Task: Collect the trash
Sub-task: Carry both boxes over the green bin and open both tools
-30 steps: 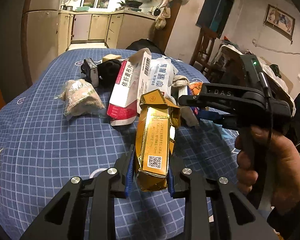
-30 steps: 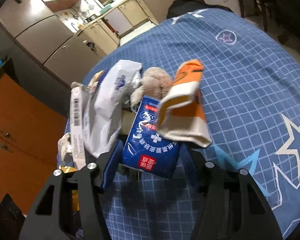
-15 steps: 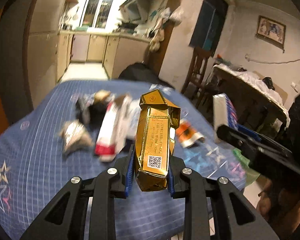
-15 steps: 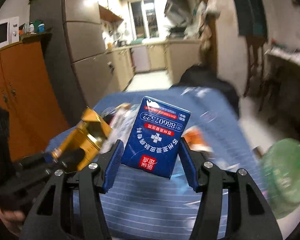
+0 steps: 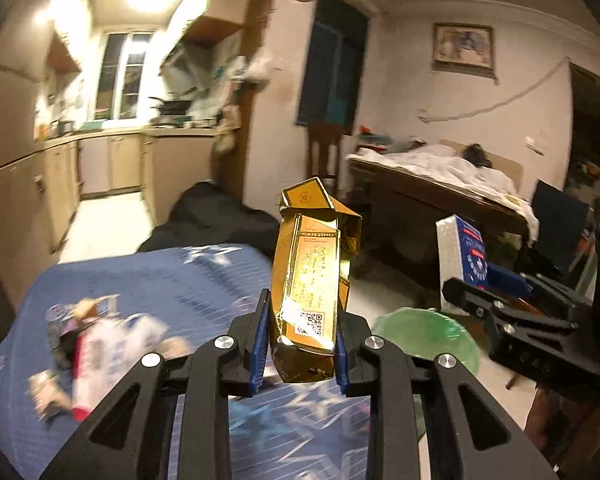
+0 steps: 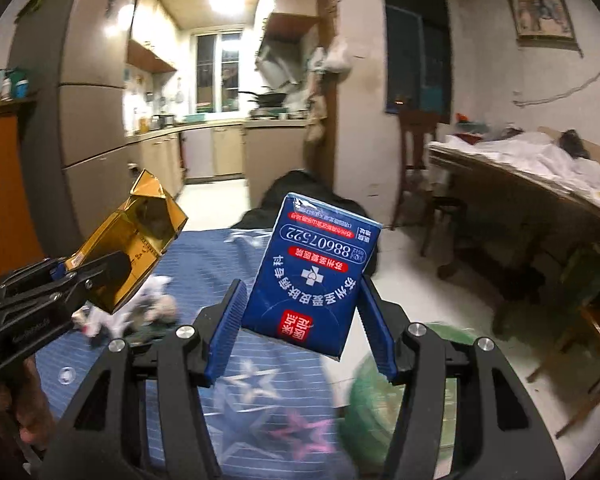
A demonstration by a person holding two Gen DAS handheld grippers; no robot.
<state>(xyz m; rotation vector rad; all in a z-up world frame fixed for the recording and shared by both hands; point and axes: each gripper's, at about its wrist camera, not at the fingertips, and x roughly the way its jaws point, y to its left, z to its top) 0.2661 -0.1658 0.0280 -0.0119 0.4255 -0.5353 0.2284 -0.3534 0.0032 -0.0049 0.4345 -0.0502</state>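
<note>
My left gripper (image 5: 301, 340) is shut on a crumpled gold carton (image 5: 312, 280) and holds it in the air above the table; the carton also shows in the right wrist view (image 6: 128, 248). My right gripper (image 6: 300, 328) is shut on a blue tissue pack (image 6: 312, 276), lifted above the table's right edge; the pack also shows in the left wrist view (image 5: 462, 264). A green-lined trash bin (image 5: 428, 336) stands on the floor beside the table, low between the grippers; in the right wrist view the bin (image 6: 380, 392) is under the right finger.
Several pieces of trash (image 5: 96, 344) lie blurred on the blue star-patterned tablecloth (image 5: 172, 280) at the left. A wooden table with white cloth (image 6: 532, 184) and a chair (image 6: 416, 152) stand at the right. A dark bag (image 5: 212, 220) lies beyond the table.
Both grippers have lifted their items off the table and swung right, toward the table's edge. The green bin has come into view below them. The trash pile has slid to the left.
</note>
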